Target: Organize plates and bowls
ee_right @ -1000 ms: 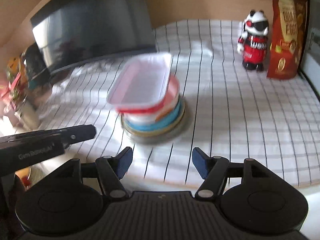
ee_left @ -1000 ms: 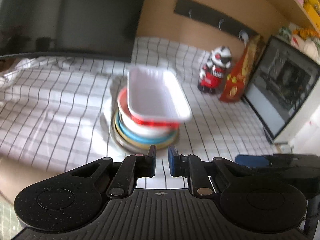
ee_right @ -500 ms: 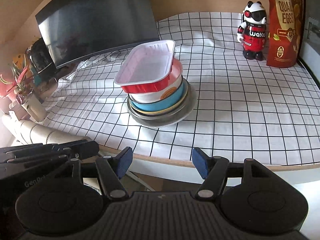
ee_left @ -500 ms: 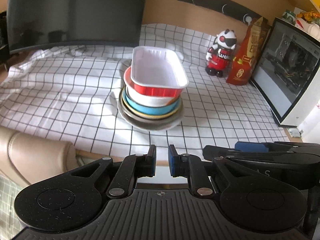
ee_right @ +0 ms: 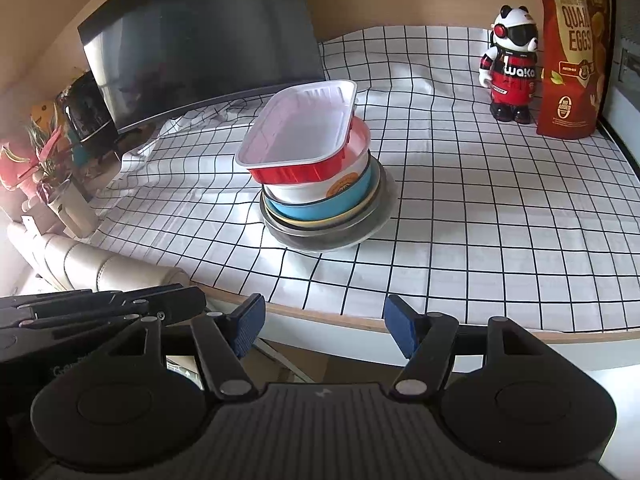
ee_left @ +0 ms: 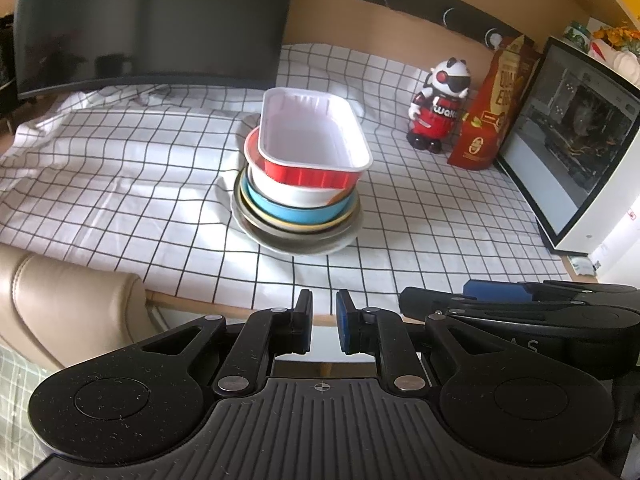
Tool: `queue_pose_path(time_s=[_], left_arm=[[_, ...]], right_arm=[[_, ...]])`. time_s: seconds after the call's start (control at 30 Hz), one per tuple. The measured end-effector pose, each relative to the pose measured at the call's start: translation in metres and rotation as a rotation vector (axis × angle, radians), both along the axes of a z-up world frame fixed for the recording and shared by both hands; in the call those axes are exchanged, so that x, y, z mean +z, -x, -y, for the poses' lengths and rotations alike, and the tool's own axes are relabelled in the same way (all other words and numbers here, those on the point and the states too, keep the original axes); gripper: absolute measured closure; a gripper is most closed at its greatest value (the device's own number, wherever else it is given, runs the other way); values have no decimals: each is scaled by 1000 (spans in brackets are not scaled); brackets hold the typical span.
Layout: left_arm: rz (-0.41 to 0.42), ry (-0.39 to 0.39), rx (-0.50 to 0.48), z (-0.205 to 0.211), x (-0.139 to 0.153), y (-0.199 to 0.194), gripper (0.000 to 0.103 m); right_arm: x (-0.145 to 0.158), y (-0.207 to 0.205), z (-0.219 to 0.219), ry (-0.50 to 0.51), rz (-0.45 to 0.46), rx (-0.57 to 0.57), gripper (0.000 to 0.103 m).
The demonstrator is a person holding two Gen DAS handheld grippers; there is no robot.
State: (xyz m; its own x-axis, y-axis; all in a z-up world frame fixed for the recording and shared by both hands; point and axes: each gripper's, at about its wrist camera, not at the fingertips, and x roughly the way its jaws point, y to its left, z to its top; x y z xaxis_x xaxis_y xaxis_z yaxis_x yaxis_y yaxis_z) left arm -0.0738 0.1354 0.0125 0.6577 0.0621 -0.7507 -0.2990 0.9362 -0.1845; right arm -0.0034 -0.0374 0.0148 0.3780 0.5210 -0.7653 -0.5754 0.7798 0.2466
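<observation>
A stack of dishes stands mid-table on the checked cloth: a red rectangular tray with a white inside on top, a white bowl, a blue bowl, and grey plates at the bottom. My left gripper is shut and empty, held off the table's front edge. My right gripper is open and empty, also off the front edge; it shows in the left wrist view.
A dark monitor stands at the back left. A panda robot figure and a red snack bag stand at the back right. A white appliance is at the right. A beige cushion lies below the front edge.
Both grippers have drawn back from the stack, past the table's front edge. The stack stays in place. The jaws keep the same openings.
</observation>
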Motion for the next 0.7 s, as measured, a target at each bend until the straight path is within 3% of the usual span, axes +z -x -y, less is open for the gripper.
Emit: queue_pose_path(time_s=[0.7], left_arm=[[1, 18, -5, 0, 0, -4, 86]], right_arm=[[-2, -3, -1, 9, -6, -10, 36]])
